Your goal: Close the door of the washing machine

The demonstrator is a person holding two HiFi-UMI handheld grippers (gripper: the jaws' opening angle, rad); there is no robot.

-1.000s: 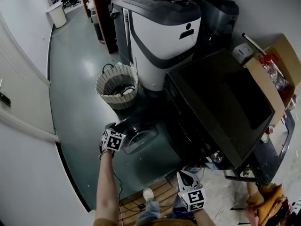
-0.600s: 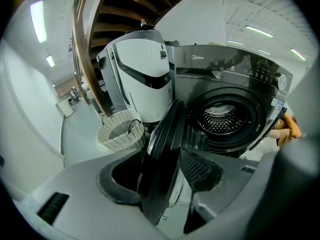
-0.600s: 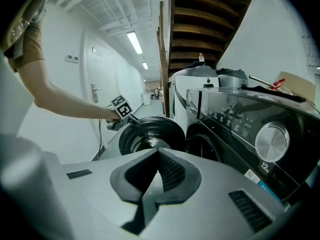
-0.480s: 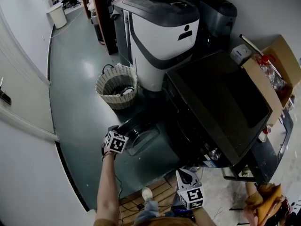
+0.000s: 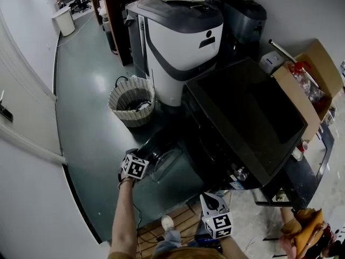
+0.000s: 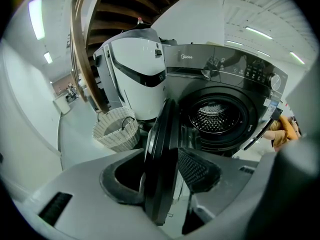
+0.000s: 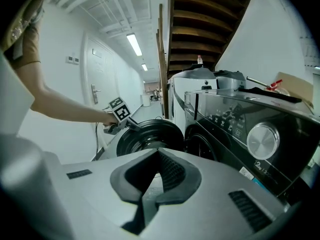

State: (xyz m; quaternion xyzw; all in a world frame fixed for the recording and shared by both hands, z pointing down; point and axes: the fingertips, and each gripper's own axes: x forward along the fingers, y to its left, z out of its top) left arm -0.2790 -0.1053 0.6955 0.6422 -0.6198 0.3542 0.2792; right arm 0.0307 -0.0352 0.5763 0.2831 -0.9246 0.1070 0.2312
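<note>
The black front-loading washing machine [image 5: 253, 112] fills the centre right of the head view, its round, dark-rimmed door [image 5: 164, 158] with a clear window swung wide open at lower centre, seen edge-on in the left gripper view, baring the perforated steel drum [image 6: 217, 115].

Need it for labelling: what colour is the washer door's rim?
Black door rim, best in left gripper view.

— How is the washing machine [image 5: 248, 117] coloured?
— Glossy black is seen on it and on its door [image 6: 160, 159]; the drum [image 6: 216, 115] is silver, dotted with holes.
— And nearby?
— A pale woven basket [image 5: 132, 101], a white appliance [image 5: 183, 42] banded dark grey, a brown cardboard box [image 5: 318, 85] and a grey-green floor [image 5: 86, 90] are shown.
</note>
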